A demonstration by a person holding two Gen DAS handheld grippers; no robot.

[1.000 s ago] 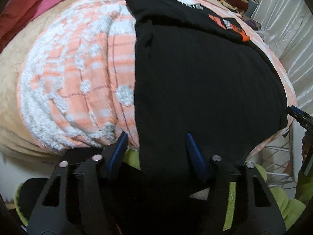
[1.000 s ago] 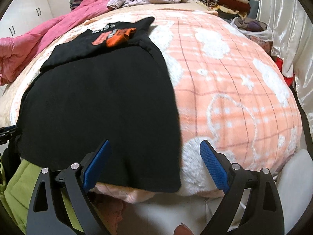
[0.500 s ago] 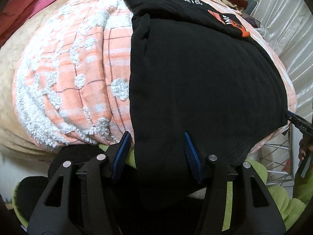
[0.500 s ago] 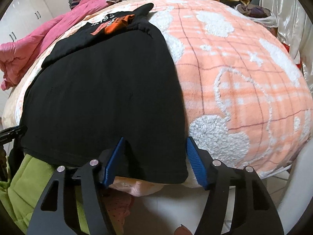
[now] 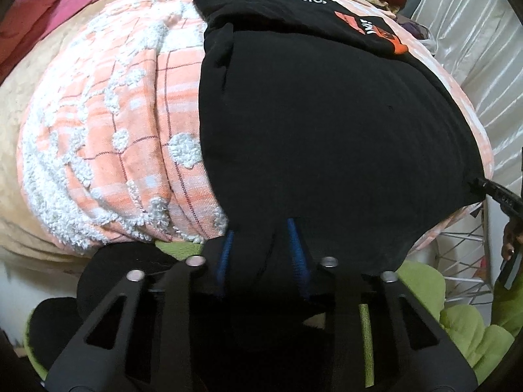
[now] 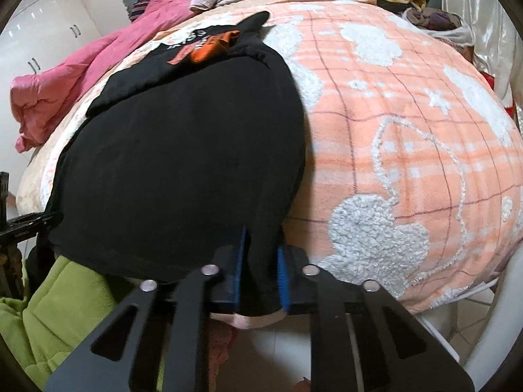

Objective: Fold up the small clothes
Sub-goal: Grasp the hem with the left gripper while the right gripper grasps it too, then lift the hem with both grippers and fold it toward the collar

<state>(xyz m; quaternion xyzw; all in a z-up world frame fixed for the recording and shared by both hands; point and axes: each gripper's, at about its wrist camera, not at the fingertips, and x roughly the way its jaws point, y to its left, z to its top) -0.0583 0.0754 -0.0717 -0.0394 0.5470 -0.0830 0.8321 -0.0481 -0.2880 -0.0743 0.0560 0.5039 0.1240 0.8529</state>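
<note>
I have both pairs of fingers pinched onto the near hem of the black cotton T-shirt with the orange and white chest print point(image 5: 327, 124), which lies spread flat on the peach-and-white plaid fleece blanket point(image 5: 108, 137) covering the bed, its printed end folded over at the far side. A second ago both tools hung wide open just short of the hem; half a second ago they were half closed around it; now the left gripper point(image 5: 261, 248) has its blue pads drawn in on a bunched tuck of fabric at the hem's left corner, and the right gripper point(image 6: 261, 264) squeezes a narrow pleat at the hem's right corner, where the cloth hangs over the bed's edge.

The left pinch looks looser than the right, with more cloth gathered between the pads, though the black fabric hides how much is caught.

With both near corners taken, I judge the grasping step done and the fold itself not yet begun: the shirt body lies full length on the blanket. The next move would be lifting the hem and carrying it toward the printed end. The risk I see is slack on one side skewing the fold. A lime-green fleece garment point(image 6: 65, 297) sits below the bed's near edge, clear of the shirt.
</note>
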